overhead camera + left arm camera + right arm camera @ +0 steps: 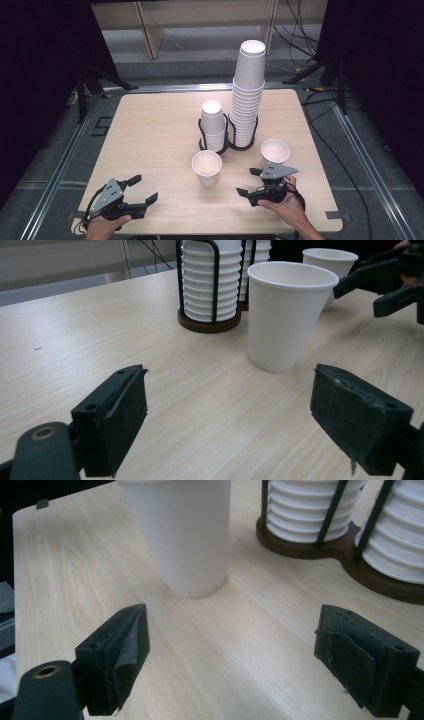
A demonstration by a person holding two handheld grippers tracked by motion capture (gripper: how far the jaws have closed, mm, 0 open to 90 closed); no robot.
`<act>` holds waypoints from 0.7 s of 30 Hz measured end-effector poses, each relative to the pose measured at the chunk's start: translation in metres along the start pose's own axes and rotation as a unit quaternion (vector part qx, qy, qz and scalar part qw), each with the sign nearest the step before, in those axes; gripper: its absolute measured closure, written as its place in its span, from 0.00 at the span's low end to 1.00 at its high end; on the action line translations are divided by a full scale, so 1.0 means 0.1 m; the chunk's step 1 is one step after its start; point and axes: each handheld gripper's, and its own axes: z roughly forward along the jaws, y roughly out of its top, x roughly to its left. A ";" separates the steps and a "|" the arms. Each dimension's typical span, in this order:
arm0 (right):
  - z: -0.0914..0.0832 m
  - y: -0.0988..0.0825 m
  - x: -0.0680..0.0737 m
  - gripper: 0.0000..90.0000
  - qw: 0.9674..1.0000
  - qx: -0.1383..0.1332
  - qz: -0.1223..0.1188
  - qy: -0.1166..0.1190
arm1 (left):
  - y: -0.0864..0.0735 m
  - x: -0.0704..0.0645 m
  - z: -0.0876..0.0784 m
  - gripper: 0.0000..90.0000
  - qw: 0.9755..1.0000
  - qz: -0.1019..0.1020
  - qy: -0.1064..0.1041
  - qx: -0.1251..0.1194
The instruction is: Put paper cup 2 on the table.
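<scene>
Two tongs [141, 188] [249, 181] — two loose cups [207, 167] [275, 150].

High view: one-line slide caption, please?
Two open tools, left tool and right tool, flank two loose paper cups before a two-stack cup holder.

We look down on a pale wood-grain worktop [150, 135] with rounded corners, standing on a grey floor [55, 150] crossed by metal rails [60, 165] that frame it on the left, right and far sides. Beyond the far edge we see a light wooden shelf unit [200, 15] on a paler strip of floor, black cables [295, 30] trailing down beside it, and dark curtains [40, 75] closing both flanks. Even overhead light falls on the worktop, while the black stand legs [92, 82] at either side sit in shadow.
</scene>
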 end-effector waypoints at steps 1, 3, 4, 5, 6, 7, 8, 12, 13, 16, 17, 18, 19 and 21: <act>-0.03 -0.01 -0.01 0.17 1.000 -0.001 -0.006 -0.003 | 0.00 -0.01 -0.02 0.17 1.000 -0.001 0.006 0.012; -0.09 -0.04 0.00 0.17 1.000 -0.003 0.009 -0.007 | -0.01 -0.02 -0.02 0.17 1.000 0.005 0.007 0.016; -0.12 -0.06 -0.01 0.17 1.000 -0.003 0.006 -0.010 | -0.01 -0.02 0.00 0.17 1.000 0.004 0.003 0.009; -0.15 -0.07 -0.01 0.17 1.000 -0.004 0.010 -0.014 | -0.02 -0.02 0.00 0.17 1.000 0.004 0.002 0.008; -0.19 -0.09 -0.02 0.17 1.000 -0.007 0.012 -0.017 | -0.02 -0.02 0.00 0.17 1.000 0.005 0.003 0.011; -0.22 -0.11 -0.02 0.17 1.000 -0.010 0.015 -0.019 | -0.02 -0.02 -0.01 0.17 1.000 0.006 0.006 0.017; -0.26 -0.12 -0.02 0.17 0.999 -0.006 0.028 -0.024 | -0.02 -0.02 0.00 0.17 1.000 0.006 0.005 0.013; -0.38 -0.18 -0.06 0.17 0.999 -0.018 0.028 -0.043 | -0.03 -0.03 0.00 0.17 1.000 0.004 0.005 0.016; -0.40 -0.20 -0.05 0.17 0.998 -0.011 0.045 -0.036 | -0.03 -0.03 -0.01 0.17 1.000 0.004 0.007 0.023; -0.46 -0.23 -0.06 0.17 0.998 -0.016 0.048 -0.046 | -0.04 -0.03 0.00 0.17 1.000 0.010 0.004 0.025; -0.48 -0.24 -0.07 0.17 0.998 -0.011 0.045 -0.046 | -0.04 -0.05 -0.01 0.17 0.999 0.005 0.009 0.035; -0.50 -0.24 -0.07 0.17 0.998 -0.011 0.045 -0.053 | -0.04 -0.05 -0.01 0.17 0.999 0.005 0.008 0.037; -0.51 -0.25 -0.06 0.17 0.997 -0.012 0.049 -0.052 | -0.05 -0.04 0.00 0.17 0.999 0.009 0.008 0.031; -0.53 -0.27 -0.05 0.17 0.997 -0.012 0.053 -0.053 | -0.06 -0.03 0.00 0.17 0.999 0.009 0.006 0.031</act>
